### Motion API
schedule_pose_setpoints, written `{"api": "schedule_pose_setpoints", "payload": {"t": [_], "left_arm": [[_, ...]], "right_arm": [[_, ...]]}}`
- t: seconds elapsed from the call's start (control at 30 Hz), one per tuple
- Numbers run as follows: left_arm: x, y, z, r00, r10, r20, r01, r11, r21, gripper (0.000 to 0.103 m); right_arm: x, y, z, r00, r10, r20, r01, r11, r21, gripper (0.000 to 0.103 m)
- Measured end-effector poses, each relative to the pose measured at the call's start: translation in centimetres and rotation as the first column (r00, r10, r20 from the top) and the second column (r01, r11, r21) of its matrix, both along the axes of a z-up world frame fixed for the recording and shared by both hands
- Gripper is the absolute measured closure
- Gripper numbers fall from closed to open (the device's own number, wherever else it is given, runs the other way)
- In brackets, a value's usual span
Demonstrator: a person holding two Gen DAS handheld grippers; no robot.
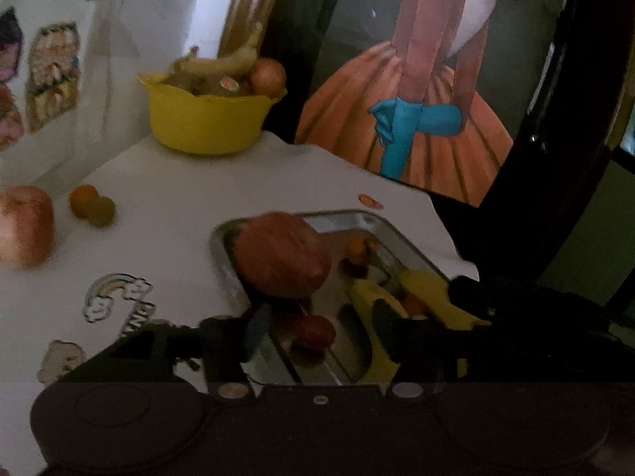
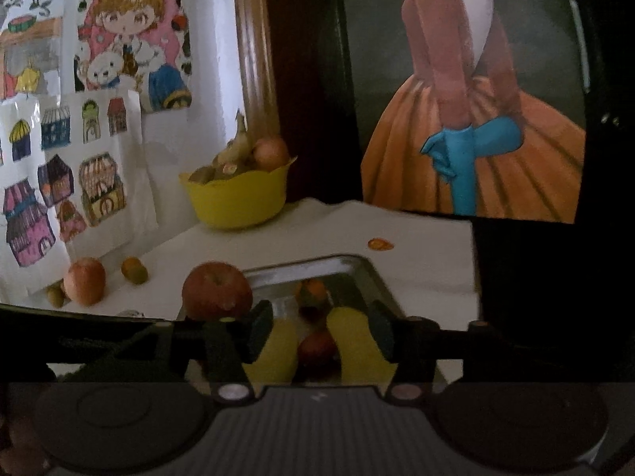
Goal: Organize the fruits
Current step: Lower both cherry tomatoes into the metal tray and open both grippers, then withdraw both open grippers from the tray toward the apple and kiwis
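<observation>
A metal tray (image 1: 381, 220) (image 2: 357, 263) sits on the white table. In it lie a big red apple (image 1: 281, 256) (image 2: 216, 289), a small orange fruit (image 1: 355, 250) (image 2: 313, 289), yellow fruit (image 1: 428, 289) (image 2: 353, 341) and a small red fruit (image 1: 313, 331) (image 2: 317, 351). My left gripper (image 1: 317, 333) is open above the tray, holding nothing. My right gripper (image 2: 321, 333) is open above the tray's near end, empty. A yellow bowl (image 1: 206, 119) (image 2: 238, 200) at the back holds bananas and a round fruit.
A loose apple (image 1: 24, 226) (image 2: 85, 279) and small orange and green fruits (image 1: 93, 204) (image 2: 135, 269) lie at the table's left by the sticker-covered wall. A framed painting (image 1: 416, 119) stands behind the table. The table edge drops off at right.
</observation>
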State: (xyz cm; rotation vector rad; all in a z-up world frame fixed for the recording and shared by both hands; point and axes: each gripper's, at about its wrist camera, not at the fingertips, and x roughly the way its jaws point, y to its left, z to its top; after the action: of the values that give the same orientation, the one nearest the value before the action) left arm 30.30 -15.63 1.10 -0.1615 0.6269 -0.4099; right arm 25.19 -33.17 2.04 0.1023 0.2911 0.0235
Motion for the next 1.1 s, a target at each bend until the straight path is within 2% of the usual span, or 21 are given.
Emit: {"api": "schedule_pose_setpoints", "payload": {"t": [0.27,0.37,0.43,0.77,1.1], "left_arm": [[-3.2,3.7,3.0,0.994,0.076,0.078,-0.073,0.997,-0.035,0.007],[-4.8,5.2,4.0,0.989,0.106,0.103,-0.102,0.994,-0.050,0.001],[-5.9,6.2,4.7,0.985,0.125,0.117,-0.119,0.991,-0.058,0.001],[-11.1,11.1,5.9,0.965,0.217,0.147,-0.208,0.975,-0.072,0.001],[-15.2,15.9,5.0,0.947,0.290,0.141,-0.287,0.957,-0.040,0.001]], "right_arm": [[-3.7,0.9,2.4,0.997,-0.019,0.072,0.020,1.000,-0.003,0.014],[-5.3,1.6,3.2,0.995,-0.010,0.099,0.010,1.000,0.001,0.005],[-6.5,2.3,3.9,0.993,-0.004,0.119,0.004,1.000,-0.003,0.001],[-11.8,6.7,5.4,0.988,0.035,0.149,-0.027,0.998,-0.054,0.000],[-15.7,10.9,4.6,0.990,0.064,0.125,-0.054,0.995,-0.079,0.000]]}}
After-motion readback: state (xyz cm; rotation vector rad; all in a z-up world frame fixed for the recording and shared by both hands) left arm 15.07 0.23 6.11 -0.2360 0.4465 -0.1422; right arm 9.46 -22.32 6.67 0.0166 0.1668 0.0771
